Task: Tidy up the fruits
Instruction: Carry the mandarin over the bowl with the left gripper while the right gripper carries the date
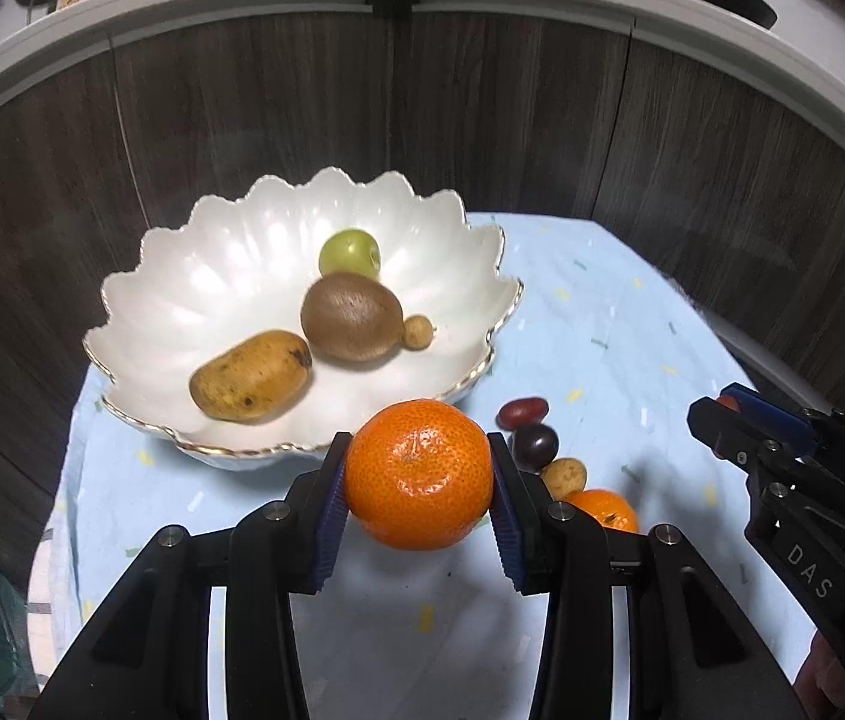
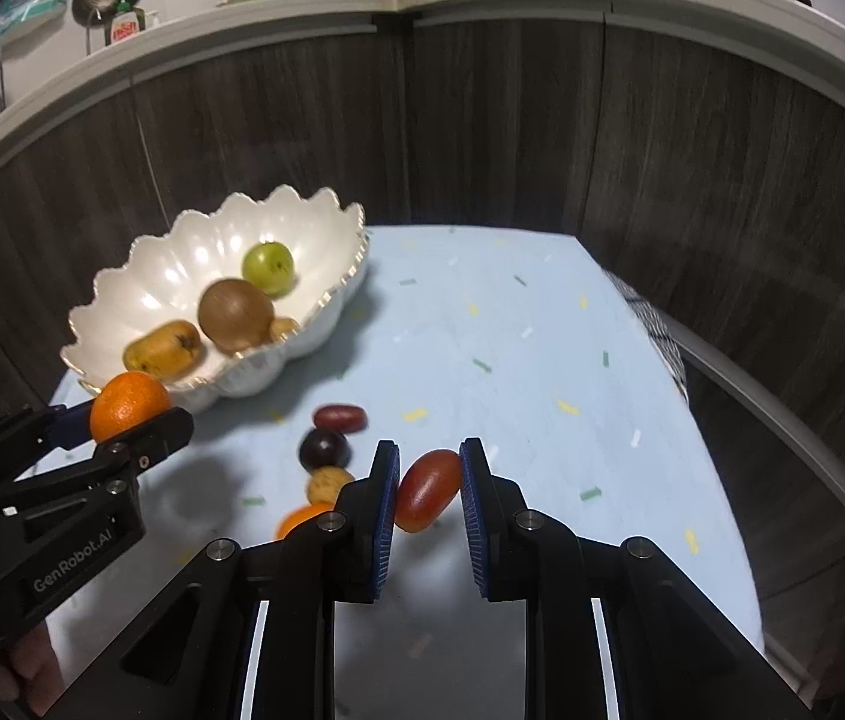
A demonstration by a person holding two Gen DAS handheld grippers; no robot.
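While both grippers hang above the pale blue confetti-print tablecloth (image 2: 542, 360), each has fruit clamped. Your left gripper (image 1: 419, 483) pinches a round orange mandarin (image 1: 419, 474) between its blue ribbed pads (image 1: 331, 516), clear of the cloth, just near of the bowl rim. Your right gripper (image 2: 429, 498) pinches an oblong red grape-like fruit (image 2: 427, 489) between nearly closed pads, also clear of the cloth. In the left wrist view the right gripper sits at the right edge and only a sliver of red shows at its tips.

The white scalloped ceramic bowl with gold rim (image 1: 140, 300) sits far left on the cloth. Inside: a yellow-brown mango-shaped fruit (image 1: 251, 384), a brown fuzzy kiwi (image 1: 352, 317), a round green fruit (image 1: 350, 253), and a small tan round fruit (image 1: 418, 332) touching the kiwi; from the right wrist view that small one is mostly hidden behind the rim.

Loose on the cloth, between the two grippers, in a near-far line: a second oblong red fruit (image 2: 339, 417) farthest, a dark purple round fruit (image 2: 325, 449), a small tan speckled fruit (image 2: 329, 483), and a second orange mandarin (image 2: 302, 519) nearest, half hidden by gripper fingers in both views.

The counter clutter beyond the dark wood panels is too distorted to identify. Hands are cut off at the frame edges.
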